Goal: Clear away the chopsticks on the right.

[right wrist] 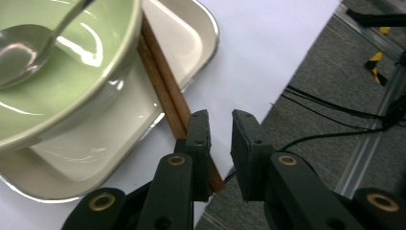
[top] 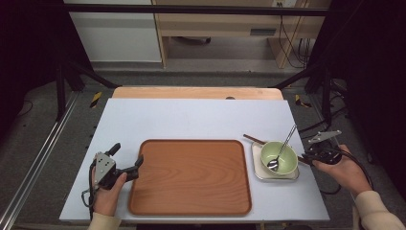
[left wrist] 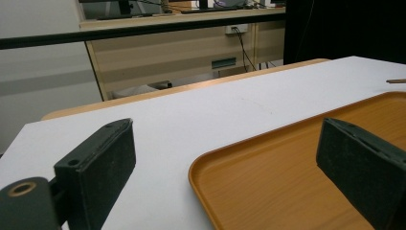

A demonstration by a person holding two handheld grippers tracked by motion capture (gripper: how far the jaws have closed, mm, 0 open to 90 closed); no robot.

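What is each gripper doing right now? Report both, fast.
Left gripper: open, holding nothing, jaws astride the tray corner.
Right gripper: nearly closed, holding nothing, beside the chopsticks.

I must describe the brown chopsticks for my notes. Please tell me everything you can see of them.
The chopsticks are two slim, dark brown sticks, wood by the look, lying side by side. They rest flat across the pale rectangular dish, passing under the green bowl, which sits on them. One end sticks out past the dish toward the far left, the other toward the table's right edge. There the right hand-held gripper has its narrowly parted jaws above that end, not clamping it.
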